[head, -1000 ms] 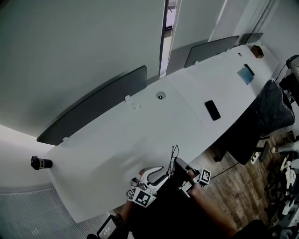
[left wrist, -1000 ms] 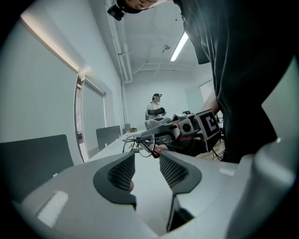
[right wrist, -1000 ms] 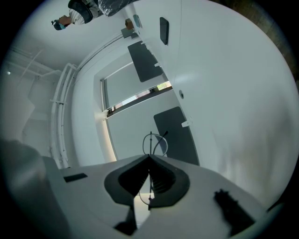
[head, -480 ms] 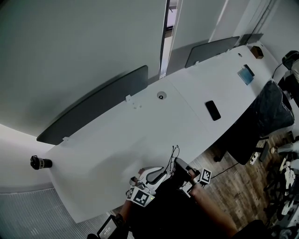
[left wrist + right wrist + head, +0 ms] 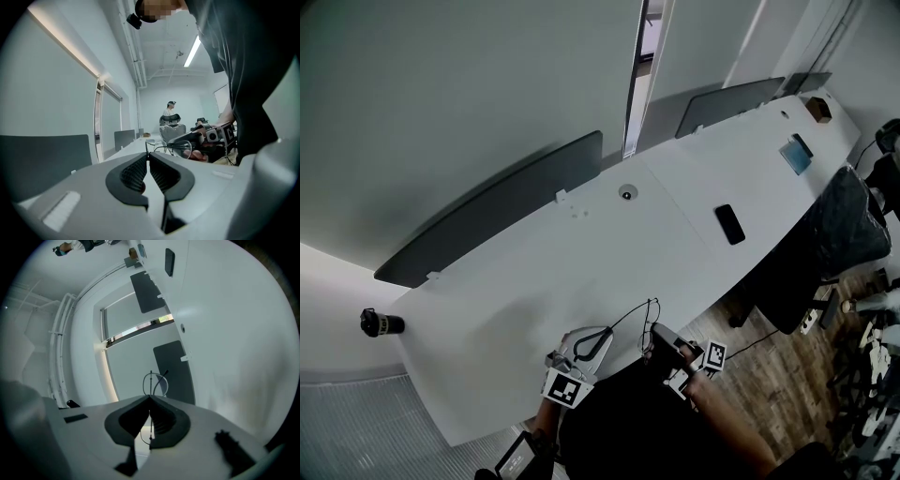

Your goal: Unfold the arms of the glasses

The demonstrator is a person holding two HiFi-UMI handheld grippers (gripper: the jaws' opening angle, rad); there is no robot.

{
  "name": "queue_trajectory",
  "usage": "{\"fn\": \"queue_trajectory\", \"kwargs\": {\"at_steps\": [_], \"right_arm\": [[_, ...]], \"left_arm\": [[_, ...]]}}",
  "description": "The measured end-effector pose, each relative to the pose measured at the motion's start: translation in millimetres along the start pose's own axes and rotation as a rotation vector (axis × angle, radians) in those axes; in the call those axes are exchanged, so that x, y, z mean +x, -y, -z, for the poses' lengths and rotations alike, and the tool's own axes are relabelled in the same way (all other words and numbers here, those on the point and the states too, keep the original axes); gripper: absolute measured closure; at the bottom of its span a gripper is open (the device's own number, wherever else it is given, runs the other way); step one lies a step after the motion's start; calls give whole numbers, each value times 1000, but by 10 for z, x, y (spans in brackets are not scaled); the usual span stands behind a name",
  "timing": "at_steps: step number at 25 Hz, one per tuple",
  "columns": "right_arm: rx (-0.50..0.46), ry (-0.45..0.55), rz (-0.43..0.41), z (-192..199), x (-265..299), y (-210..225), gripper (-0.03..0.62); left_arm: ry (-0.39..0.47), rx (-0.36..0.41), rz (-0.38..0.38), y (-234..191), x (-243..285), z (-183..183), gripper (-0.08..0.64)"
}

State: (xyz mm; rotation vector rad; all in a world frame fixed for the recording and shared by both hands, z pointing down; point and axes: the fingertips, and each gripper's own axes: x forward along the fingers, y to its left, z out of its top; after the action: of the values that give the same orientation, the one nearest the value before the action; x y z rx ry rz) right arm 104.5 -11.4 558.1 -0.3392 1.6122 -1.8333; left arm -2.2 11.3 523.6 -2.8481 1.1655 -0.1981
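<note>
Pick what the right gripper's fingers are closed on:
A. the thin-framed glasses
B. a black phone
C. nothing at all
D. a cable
A: in the right gripper view, the right gripper has its fingers pressed together on the thin frame of the glasses, whose rim loop sticks out past the tips.

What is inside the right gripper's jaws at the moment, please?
The right gripper is shut on the glasses: their thin dark wire frame runs between the pads, and a lens ring stands out beyond the tips. Which part of the frame is pinched is covered by the pads.
</note>
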Motion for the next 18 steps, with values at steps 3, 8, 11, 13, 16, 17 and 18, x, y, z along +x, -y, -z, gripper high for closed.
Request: {"fn": "queue_trajectory", "kwargs": {"at_steps": [3,8,11,13,16,17,18], "right_arm": [[-3,-54,-2,75,11,-17,583],[19,-146,-23,245,75,-72,583],[30,-201,-39,365,97,-107,583],[46,-228,-43,434,125,-136,583],[62,-250,-61,494,156,-182,583],[66,-248,-63,498,159,-185,583],[68,-241,-61,490,157,-178,583]], "left_arm": [[13,-34,-74,-219,-54,-14,535],[-27,-95,-169,-559,-136,35,525],[-30,-78,-194,-696,-164,2,517],[-29,-67,-201,-744,-173,-13,515],[-24,-61,-207,-761,-195,-13,515],[-26,-61,-209,-758,-208,0,515],[-29,-63,-210,-751,-220,16,515]]}}
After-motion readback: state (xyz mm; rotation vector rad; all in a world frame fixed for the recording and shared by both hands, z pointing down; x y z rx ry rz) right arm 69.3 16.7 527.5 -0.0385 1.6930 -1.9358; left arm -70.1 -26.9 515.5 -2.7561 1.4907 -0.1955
